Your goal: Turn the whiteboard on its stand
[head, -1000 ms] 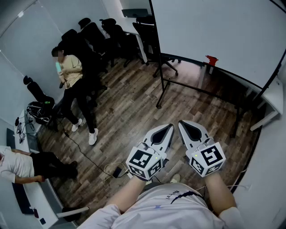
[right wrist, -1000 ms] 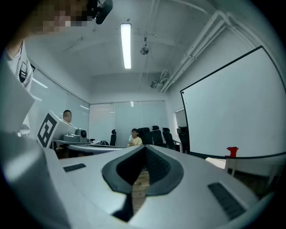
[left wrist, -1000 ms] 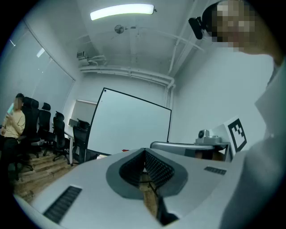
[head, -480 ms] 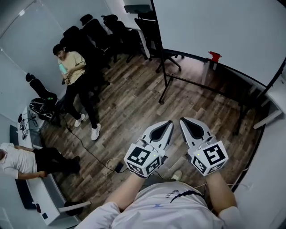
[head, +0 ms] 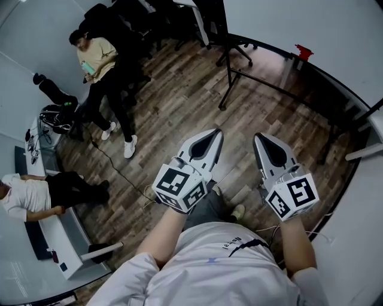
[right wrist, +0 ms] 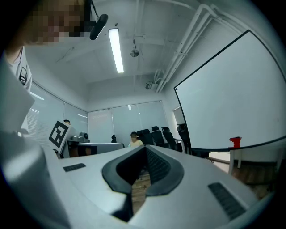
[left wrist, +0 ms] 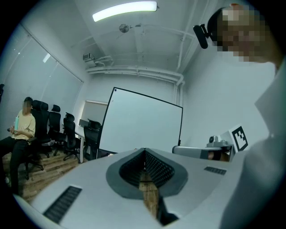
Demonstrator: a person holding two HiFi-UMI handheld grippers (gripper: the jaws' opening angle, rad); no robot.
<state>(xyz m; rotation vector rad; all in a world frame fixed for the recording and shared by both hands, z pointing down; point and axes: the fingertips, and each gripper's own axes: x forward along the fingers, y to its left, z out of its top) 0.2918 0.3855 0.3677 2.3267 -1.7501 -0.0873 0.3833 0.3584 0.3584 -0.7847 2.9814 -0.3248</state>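
Observation:
The whiteboard (head: 311, 27) stands on its black wheeled stand (head: 230, 83) at the far right of the head view, a red object (head: 304, 52) on its tray. It also shows ahead in the left gripper view as the whiteboard (left wrist: 140, 123), and at the right of the right gripper view as the whiteboard (right wrist: 232, 103). My left gripper (head: 214, 134) and right gripper (head: 261, 140) hover side by side over the wood floor, well short of the board. Both are shut with nothing between the jaws, which meet at the tips in both gripper views.
A person in a beige top (head: 99, 57) stands at the left by black office chairs (head: 128, 15). Another person (head: 30, 197) sits by a desk (head: 66, 239) at the lower left. A cable (head: 119, 173) trails across the floor. A white wall (head: 359, 209) runs along the right.
The head view has tilted down, so the whiteboard sits higher in frame. The two grippers have drawn a little apart and lie higher in frame. Both stay shut.

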